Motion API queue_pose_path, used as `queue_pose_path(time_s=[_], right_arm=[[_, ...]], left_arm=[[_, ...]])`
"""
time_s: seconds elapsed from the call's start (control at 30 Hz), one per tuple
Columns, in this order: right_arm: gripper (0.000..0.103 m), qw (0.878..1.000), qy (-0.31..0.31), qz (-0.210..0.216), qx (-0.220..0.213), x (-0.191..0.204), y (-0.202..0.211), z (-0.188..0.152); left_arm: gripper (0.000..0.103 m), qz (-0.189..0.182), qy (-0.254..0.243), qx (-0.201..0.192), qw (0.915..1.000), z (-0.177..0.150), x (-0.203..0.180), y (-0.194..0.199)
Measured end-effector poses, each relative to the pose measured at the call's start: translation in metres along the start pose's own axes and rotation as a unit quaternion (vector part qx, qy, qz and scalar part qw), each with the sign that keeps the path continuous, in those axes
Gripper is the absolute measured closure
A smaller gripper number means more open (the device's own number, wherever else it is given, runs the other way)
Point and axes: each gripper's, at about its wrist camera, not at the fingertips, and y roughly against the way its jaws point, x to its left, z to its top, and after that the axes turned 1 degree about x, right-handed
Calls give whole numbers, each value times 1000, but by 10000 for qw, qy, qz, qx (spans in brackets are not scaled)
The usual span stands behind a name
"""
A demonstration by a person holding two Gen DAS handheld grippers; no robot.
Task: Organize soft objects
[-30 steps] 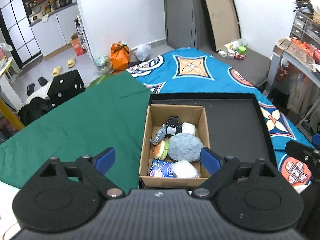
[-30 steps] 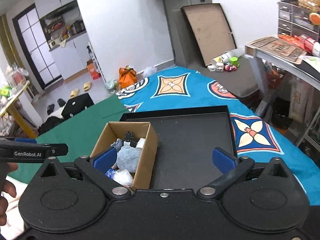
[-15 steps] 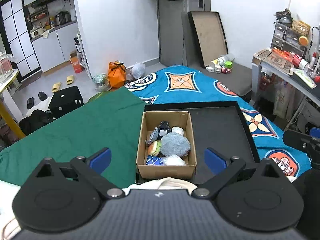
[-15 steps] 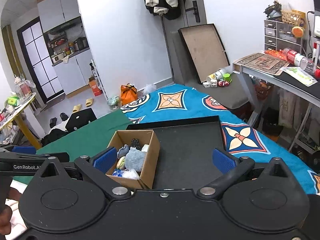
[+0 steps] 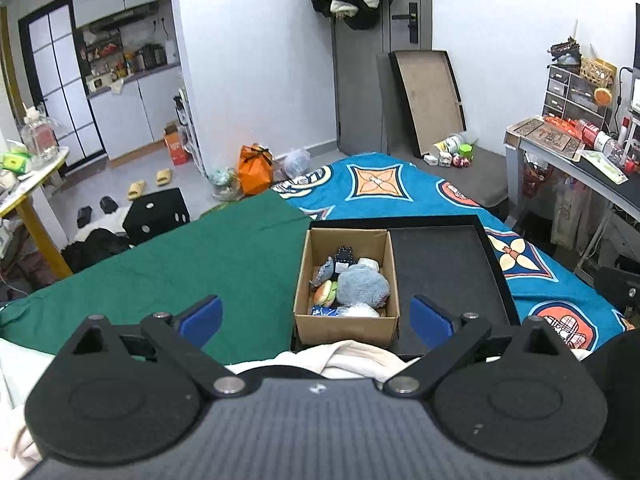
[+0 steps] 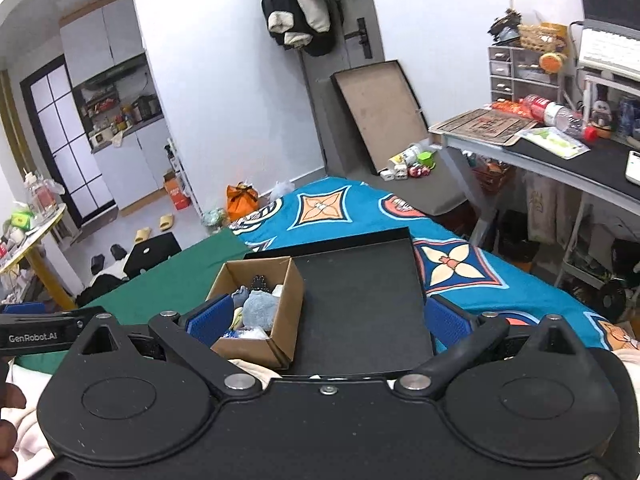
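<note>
A cardboard box (image 5: pixel 346 326) (image 6: pixel 286 312) stands in the left end of a shallow black tray (image 5: pixel 444 264) (image 6: pixel 360 300) on the bed. Several soft items fill it, among them a grey-blue plush (image 5: pixel 362 286) (image 6: pixel 260 310), a burger-shaped toy (image 5: pixel 325 294) and a white bundle (image 5: pixel 358 311). My left gripper (image 5: pixel 316 318) hangs back from the box's near wall, open, with nothing between its blue pads. My right gripper (image 6: pixel 326 318) is open too and holds nothing, above the tray's near edge.
A green cloth (image 5: pixel 192 264) covers the bed left of the tray, a blue patterned blanket (image 5: pixel 392 184) lies beyond it. Pale fabric (image 5: pixel 344 354) bunches at the tray's near edge. A cluttered desk (image 6: pixel 552 152) stands right. A hand (image 6: pixel 8 420) shows at lower left.
Both grippers have drawn back and up from the box, which now looks smaller and farther. More of the room and the door shows. Both stay open.
</note>
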Motion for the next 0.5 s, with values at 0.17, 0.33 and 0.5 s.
queue_pose_path(time_s=[0.17, 0.33, 0.5], right_arm=[[0, 9998, -37, -71, -164, -5, 17, -8], [0, 9997, -10, -105, -225, -7, 30, -19], [0, 9996, 10, -45, -284, -2, 40, -30]], left_arm=[[4, 98, -50, -140, 9998, -11, -2, 18], [4, 156, -52, -208, 9996, -23, -1, 29], [4, 216, 41, -305, 9993, -30, 8, 40]])
